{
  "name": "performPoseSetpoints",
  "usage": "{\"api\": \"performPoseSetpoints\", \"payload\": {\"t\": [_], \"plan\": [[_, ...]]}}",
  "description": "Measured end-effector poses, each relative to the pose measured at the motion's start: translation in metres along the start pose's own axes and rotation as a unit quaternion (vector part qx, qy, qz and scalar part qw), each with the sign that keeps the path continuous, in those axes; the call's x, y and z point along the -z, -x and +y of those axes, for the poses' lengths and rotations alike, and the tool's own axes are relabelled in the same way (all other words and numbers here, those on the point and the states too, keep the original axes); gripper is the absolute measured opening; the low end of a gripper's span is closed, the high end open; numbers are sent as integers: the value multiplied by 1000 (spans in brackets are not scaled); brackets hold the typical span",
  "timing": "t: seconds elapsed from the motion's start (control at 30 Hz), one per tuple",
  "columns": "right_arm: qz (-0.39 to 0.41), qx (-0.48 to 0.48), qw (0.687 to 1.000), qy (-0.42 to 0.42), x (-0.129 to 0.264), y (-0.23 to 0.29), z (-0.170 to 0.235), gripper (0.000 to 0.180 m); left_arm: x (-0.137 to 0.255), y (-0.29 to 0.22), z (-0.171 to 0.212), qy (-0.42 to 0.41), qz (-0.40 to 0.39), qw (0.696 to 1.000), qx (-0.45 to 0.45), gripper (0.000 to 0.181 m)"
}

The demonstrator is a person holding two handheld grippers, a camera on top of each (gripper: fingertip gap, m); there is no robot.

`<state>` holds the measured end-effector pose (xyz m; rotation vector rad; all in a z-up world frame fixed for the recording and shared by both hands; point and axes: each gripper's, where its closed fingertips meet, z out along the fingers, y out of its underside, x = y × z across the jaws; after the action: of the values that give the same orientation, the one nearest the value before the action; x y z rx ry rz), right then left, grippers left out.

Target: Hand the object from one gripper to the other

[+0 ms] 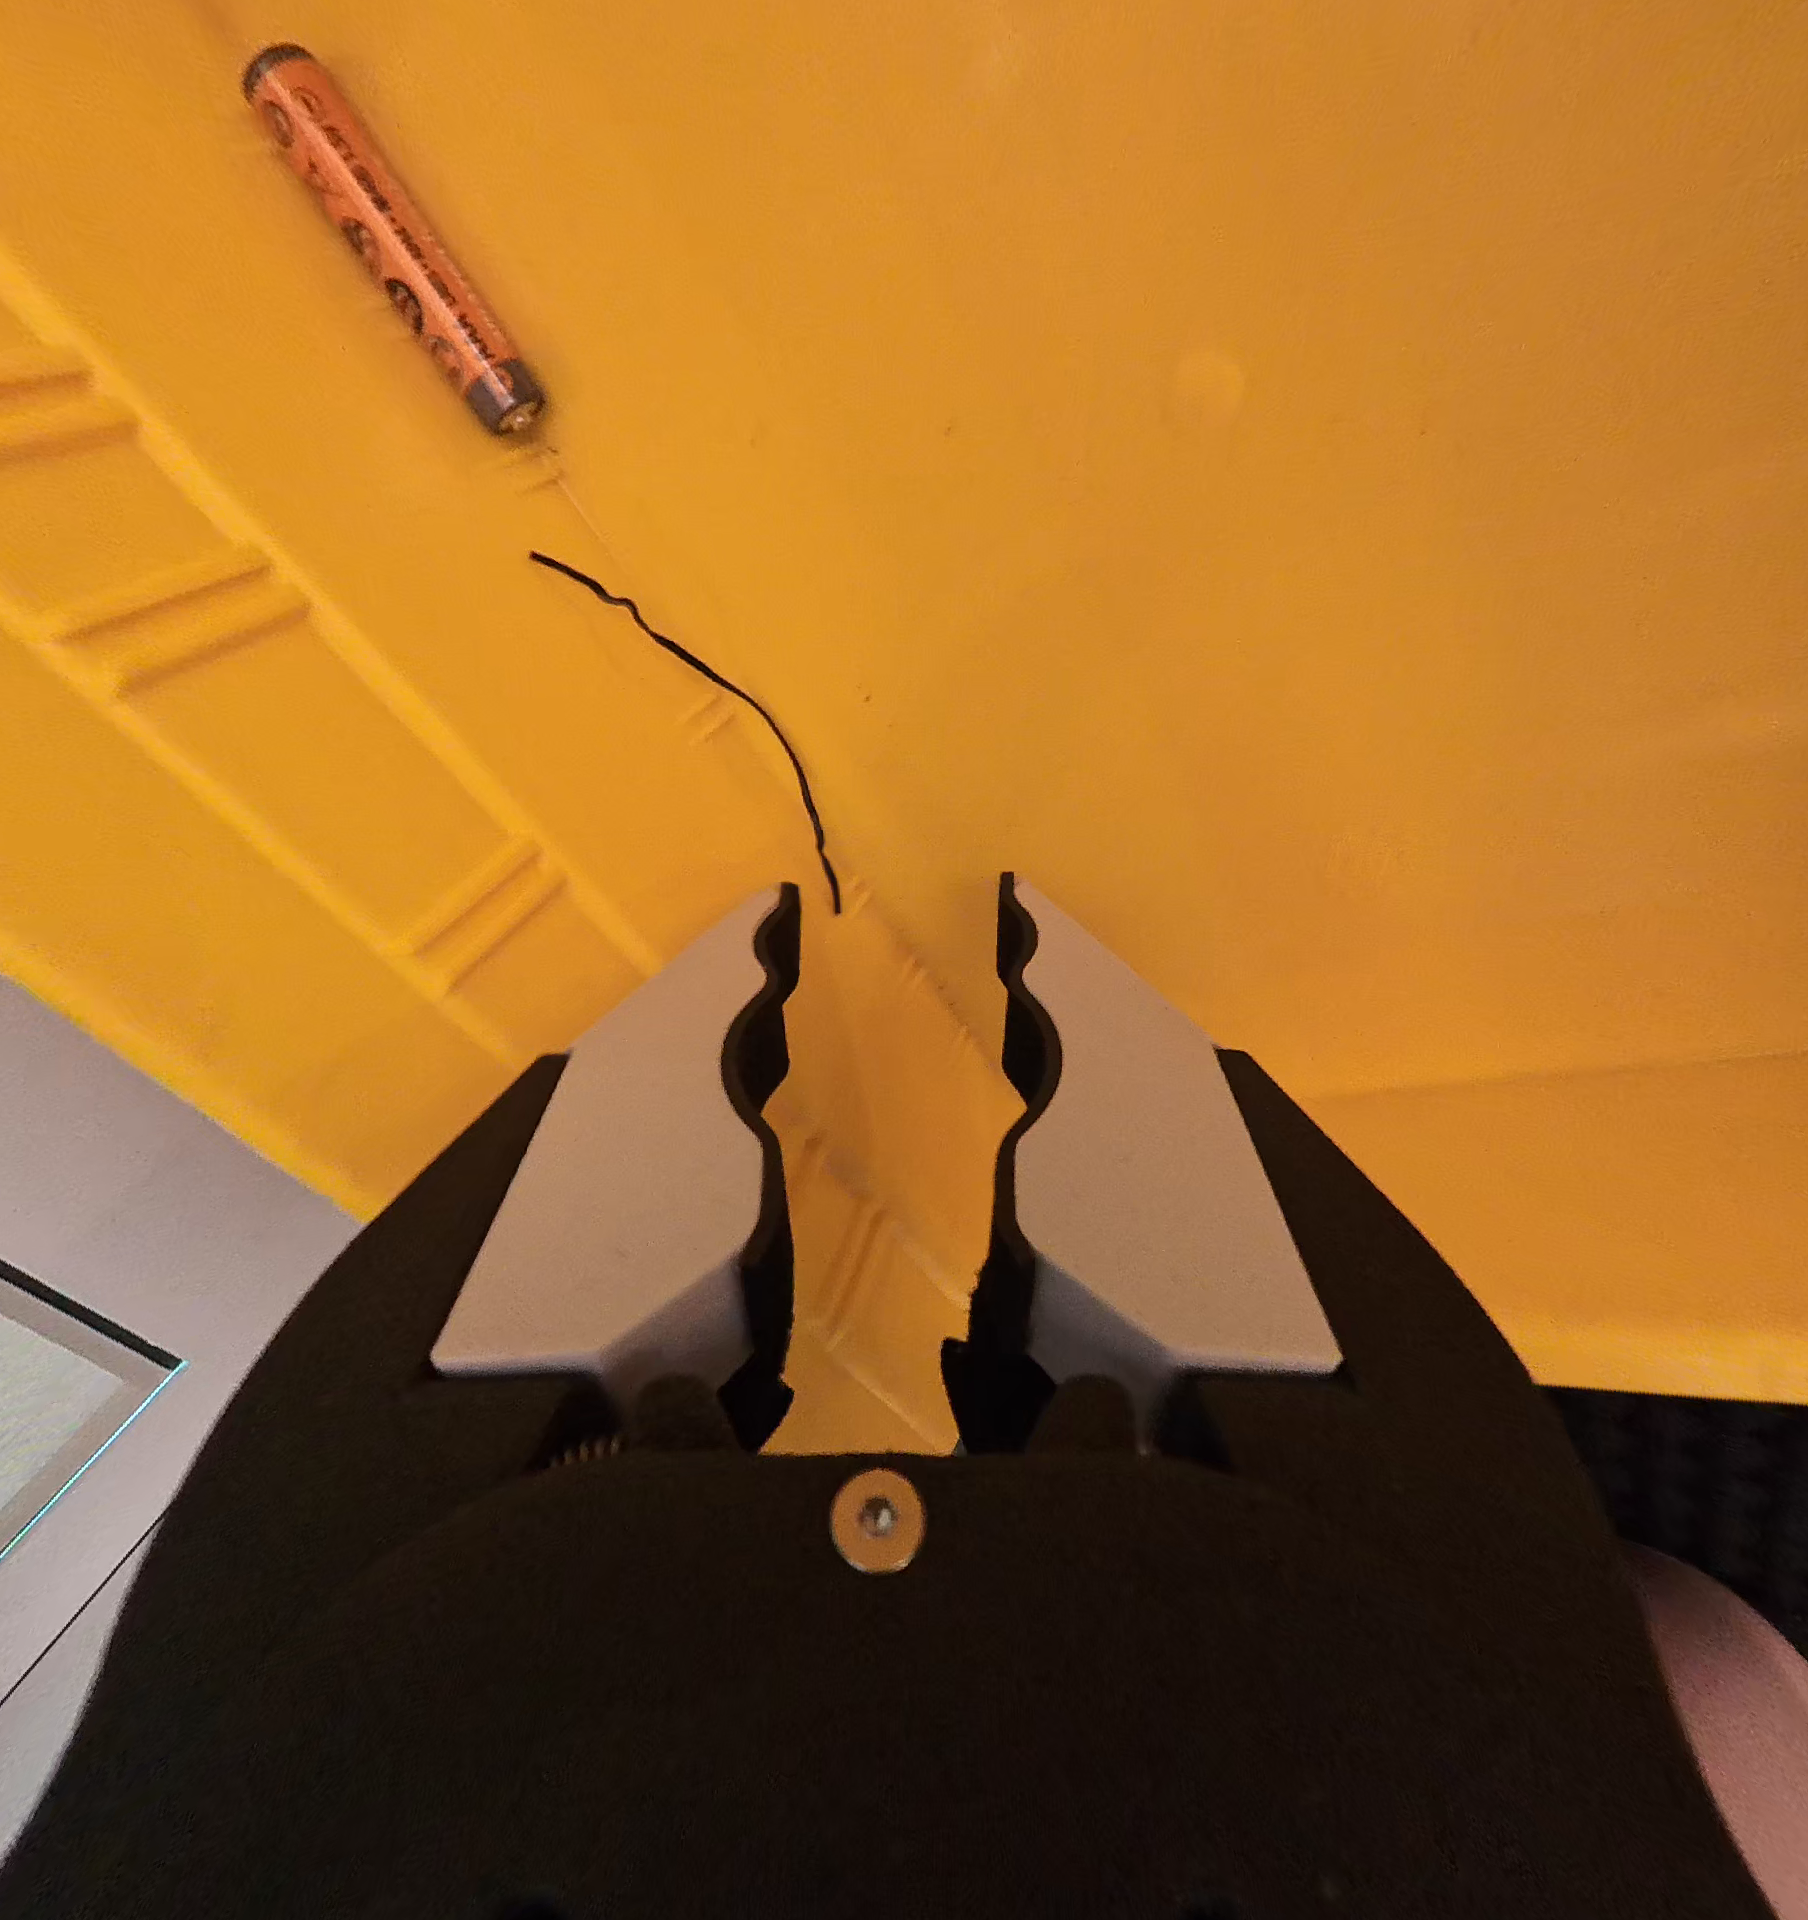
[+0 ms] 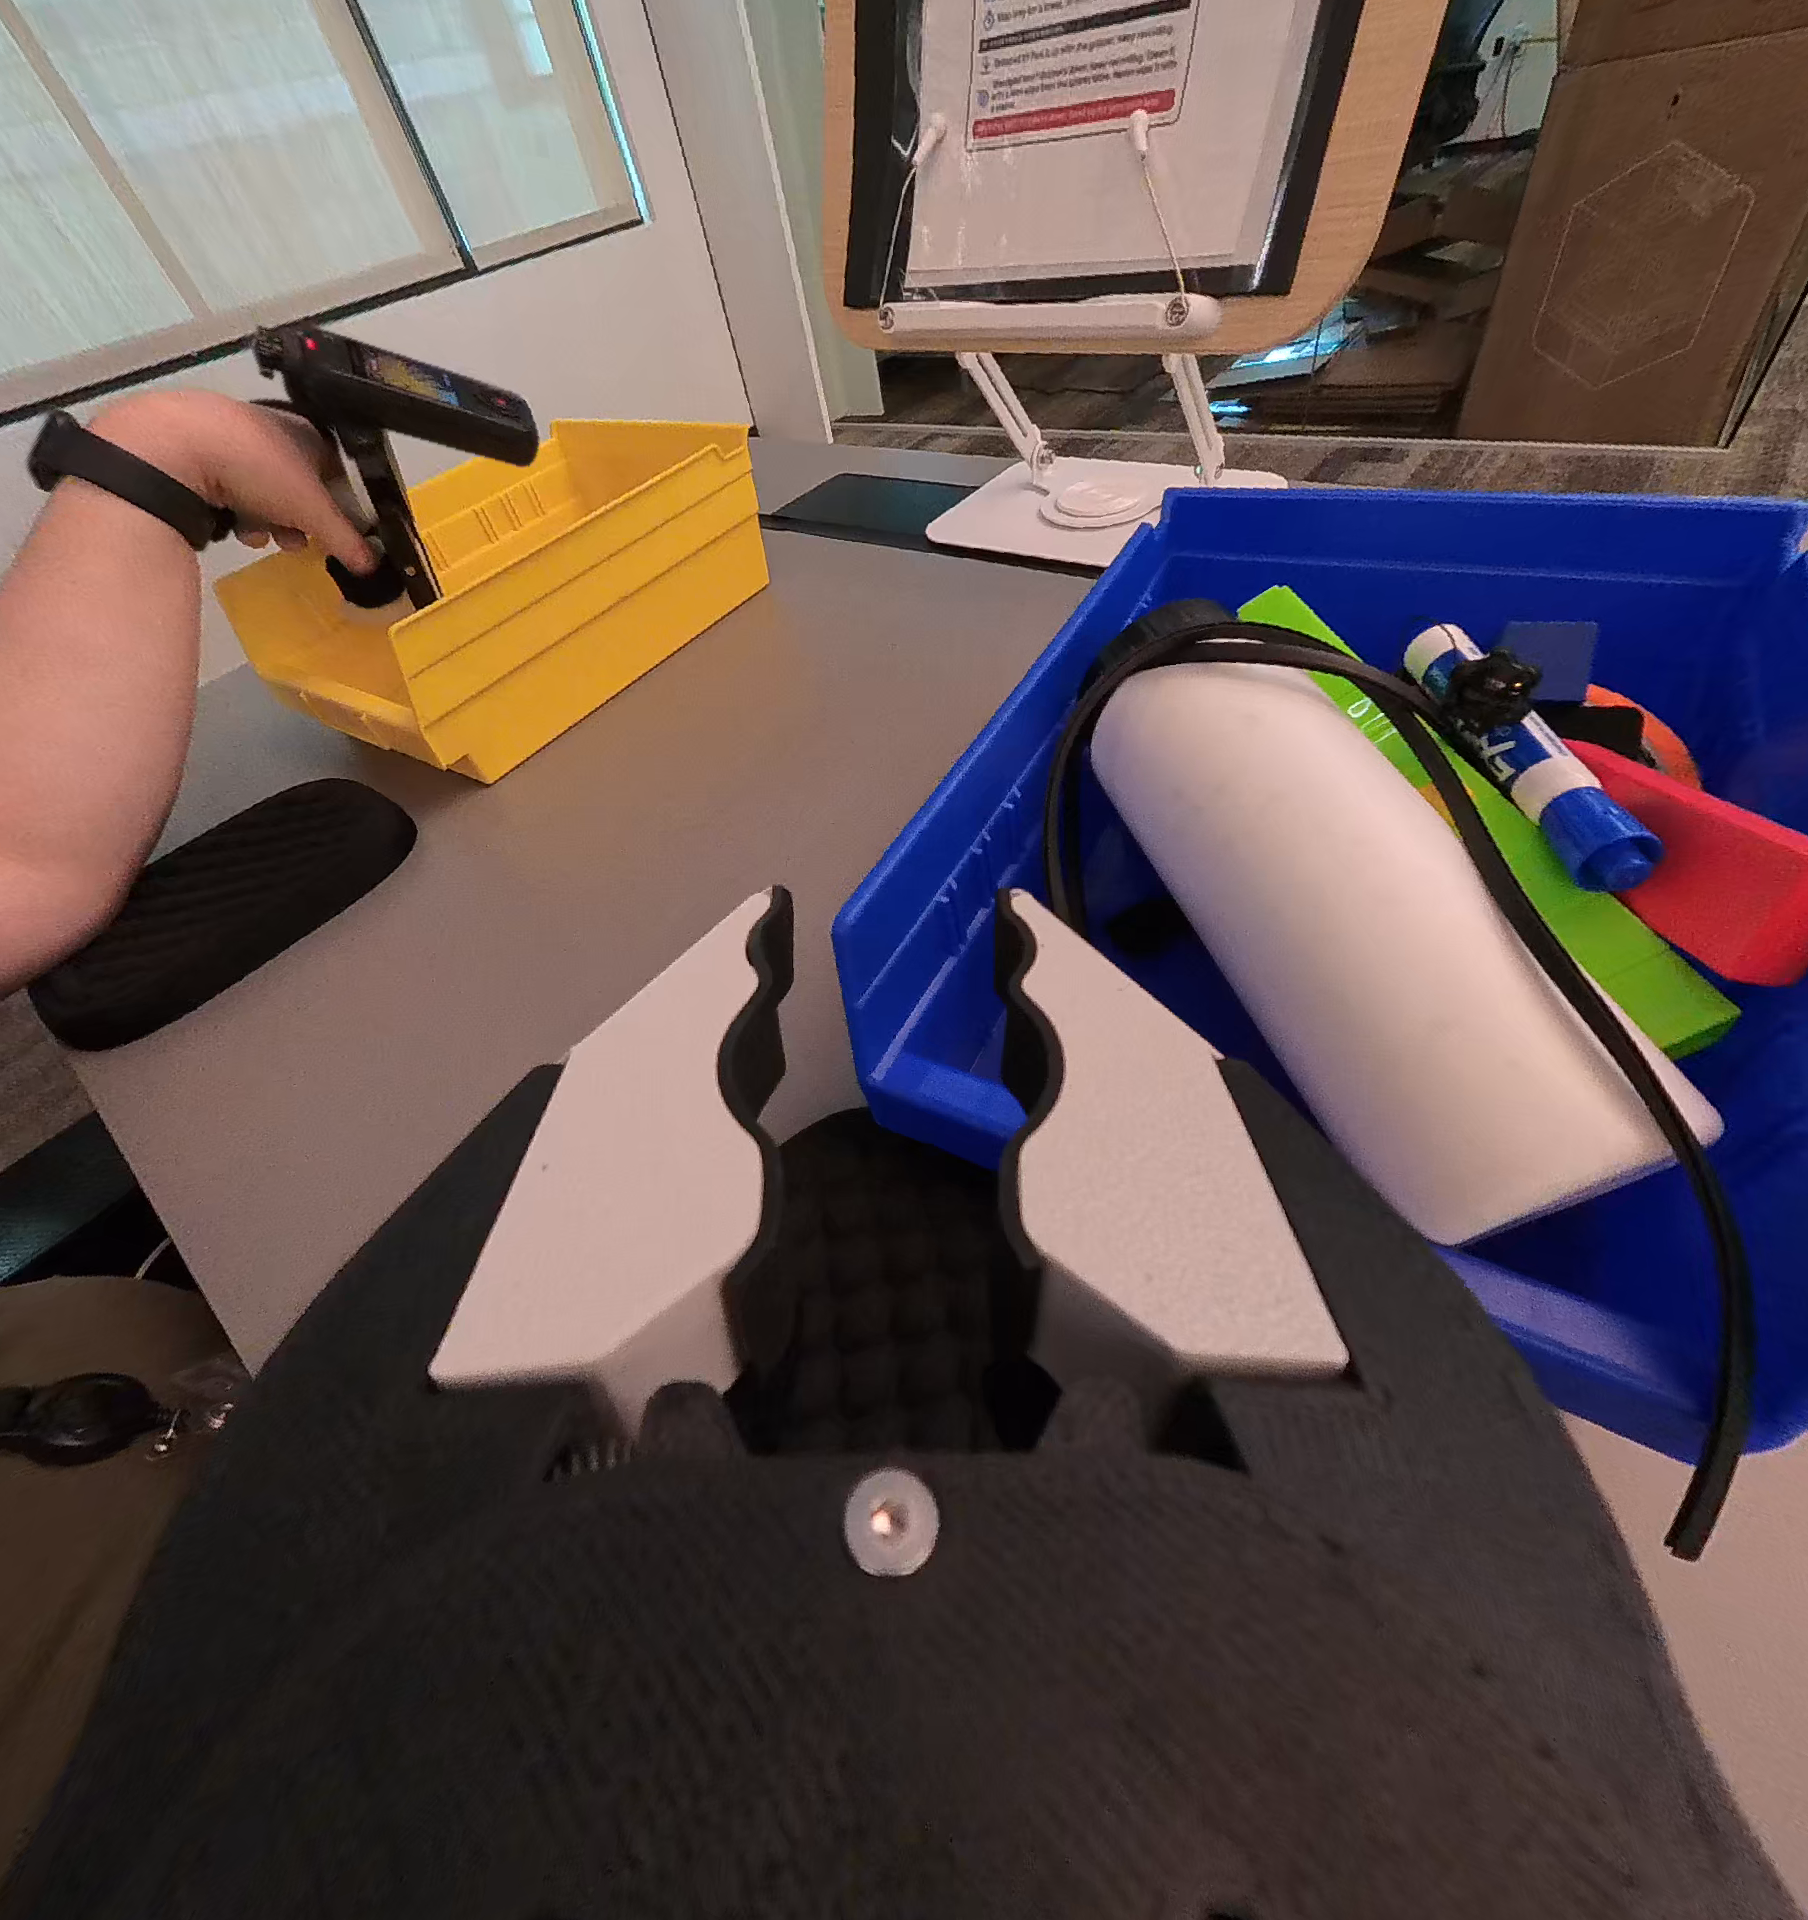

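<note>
The left gripper point(image 1: 898, 904), released and empty, points into the yellow bin point(image 1: 1295, 520) where a battery point(image 1: 393, 237) lies far left, while the right gripper point(image 2: 895, 914), also released, hangs near the blue bin point(image 2: 983, 935).

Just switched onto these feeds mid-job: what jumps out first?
The left gripper is open and empty, deep inside the yellow bin, where a battery and a thin black wire lie on the floor. The right gripper, also open and empty, hovers at the near corner of the blue bin, crowded with a white bottle, glue stick and black strap.
</note>
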<state>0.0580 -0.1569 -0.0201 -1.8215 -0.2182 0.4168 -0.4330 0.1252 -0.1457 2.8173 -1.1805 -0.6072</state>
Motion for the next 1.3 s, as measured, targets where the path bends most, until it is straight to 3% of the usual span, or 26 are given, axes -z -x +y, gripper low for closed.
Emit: {"api": "performPoseSetpoints", "payload": {"t": [0.43,1.0,1.3], "plan": [[-1,-7,1000,-10,8,-2,-6,38,-6,-3,2,4,22,1000,13,31],[-7,-13,1000,-12,11,-1,-4,38,-9,-11,4,-6,81,996,30,0],[-11,-18,1000,-12,11,0,-2,38,-8,-11,2,-14,85,996,23,0]]}}
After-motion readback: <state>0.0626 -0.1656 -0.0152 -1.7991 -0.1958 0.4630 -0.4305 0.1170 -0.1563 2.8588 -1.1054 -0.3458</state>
